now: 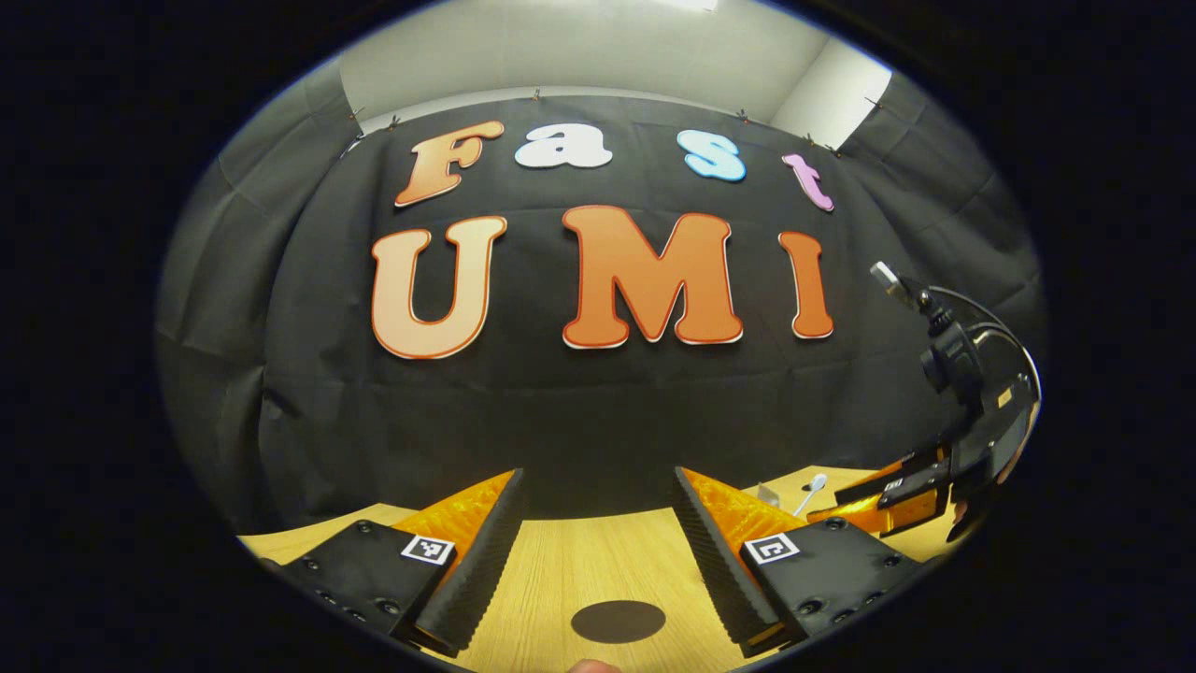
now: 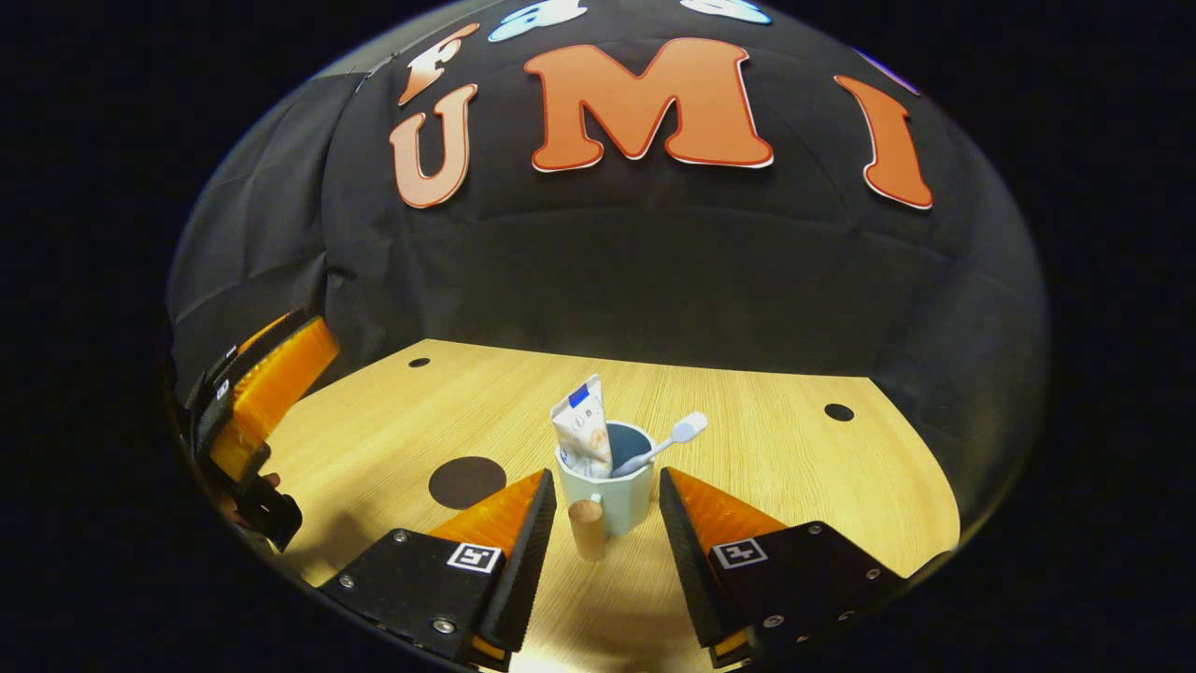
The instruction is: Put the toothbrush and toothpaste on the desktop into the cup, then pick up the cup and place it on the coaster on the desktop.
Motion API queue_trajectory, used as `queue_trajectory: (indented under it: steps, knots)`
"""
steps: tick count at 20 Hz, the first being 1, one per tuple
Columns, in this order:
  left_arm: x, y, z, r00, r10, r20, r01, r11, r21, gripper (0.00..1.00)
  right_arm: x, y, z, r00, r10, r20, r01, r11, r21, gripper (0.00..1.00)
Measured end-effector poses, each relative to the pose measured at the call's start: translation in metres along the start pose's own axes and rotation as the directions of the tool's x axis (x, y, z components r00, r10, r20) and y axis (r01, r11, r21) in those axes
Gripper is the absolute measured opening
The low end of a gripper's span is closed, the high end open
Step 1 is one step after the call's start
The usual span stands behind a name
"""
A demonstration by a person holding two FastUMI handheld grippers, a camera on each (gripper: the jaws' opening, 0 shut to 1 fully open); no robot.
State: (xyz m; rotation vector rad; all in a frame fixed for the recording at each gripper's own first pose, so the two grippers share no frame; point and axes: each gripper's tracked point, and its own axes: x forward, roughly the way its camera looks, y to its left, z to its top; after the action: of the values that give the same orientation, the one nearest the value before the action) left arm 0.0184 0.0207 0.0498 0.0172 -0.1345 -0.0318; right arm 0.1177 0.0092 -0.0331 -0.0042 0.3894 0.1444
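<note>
- Presently, the right gripper [image 2: 603, 523] stands with its fingers apart, one on either side of the cup [image 2: 607, 481]; neither pad appears to press on the wall, so the cup is judged not yet gripped.
- The cup's wooden handle [image 2: 587, 529] points back toward the tool, between the fingertips; this probably explains the wide opening, as the fingers must clear the handle to reach the body.
- Inside the cup, the toothpaste tube [image 2: 581, 427] leans at the tool's left side of the rim and the toothbrush [image 2: 665, 441] slants out to the right, head uppermost. Loading is judged complete; the lift remains.
- The dark round coaster [image 2: 466, 481] lies on the wooden desktop [image 2: 794, 458] to the left of the cup, near but apart from it, just beyond the left fingertip.
- The left gripper [image 1: 598, 551] is also spread, holding nothing, with the coaster directly between and ahead of its fingers; it is judged to be idle while the other works.
- Farthest out, each gripper shows at the edge of the other's view.
</note>
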Motion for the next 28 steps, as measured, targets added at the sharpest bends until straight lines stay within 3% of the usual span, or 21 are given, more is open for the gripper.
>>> queue_trajectory:
  steps: [7, 12, 19, 21, 22, 25, 26, 28]
  knots:
    - [0.004, 0.025, -0.019, 0.999, 0.044, -0.016, -0.045, 0.999, -0.031, 0.98, 0.013, 0.008, -0.008, 0.984, -0.015, -0.179, 0.012, 1.000, -0.018, 0.68]
    - [0.011, 0.032, -0.046, 0.996, 0.060, -0.068, -0.064, 0.996, -0.057, 0.97, 0.022, -0.002, -0.022, 0.956, -0.062, -0.288, 0.051, 0.998, -0.045, 0.68]
    - [0.010, 0.035, -0.056, 0.993, 0.070, -0.093, -0.076, 0.995, -0.059, 0.97, 0.041, -0.006, -0.040, 0.909, -0.027, -0.416, 0.027, 1.000, -0.006, 0.70]
    - [0.010, 0.032, -0.055, 0.994, 0.058, -0.090, -0.065, 0.995, -0.070, 0.98, 0.049, -0.005, -0.043, 0.896, -0.033, -0.442, 0.027, 0.999, -0.019, 0.66]
    - [0.011, 0.028, -0.055, 0.995, 0.043, -0.092, -0.051, 0.995, -0.086, 0.96, 0.053, -0.003, -0.047, 0.886, -0.031, -0.463, 0.021, 0.999, -0.027, 0.70]
    - [0.008, 0.024, -0.063, 0.993, 0.025, -0.114, -0.036, 0.995, -0.089, 0.96, 0.062, -0.001, -0.066, 0.842, -0.023, -0.539, 0.009, 1.000, -0.027, 0.66]
    - [0.008, 0.024, -0.063, 0.993, 0.025, -0.117, -0.035, 0.995, -0.089, 0.98, 0.062, -0.001, -0.069, 0.828, -0.019, -0.561, 0.016, 1.000, -0.010, 0.71]
    - [0.007, 0.023, -0.064, 0.992, 0.013, -0.122, -0.026, 0.994, -0.106, 0.97, 0.065, 0.001, -0.073, 0.810, -0.006, -0.586, 0.018, 1.000, 0.015, 0.70]
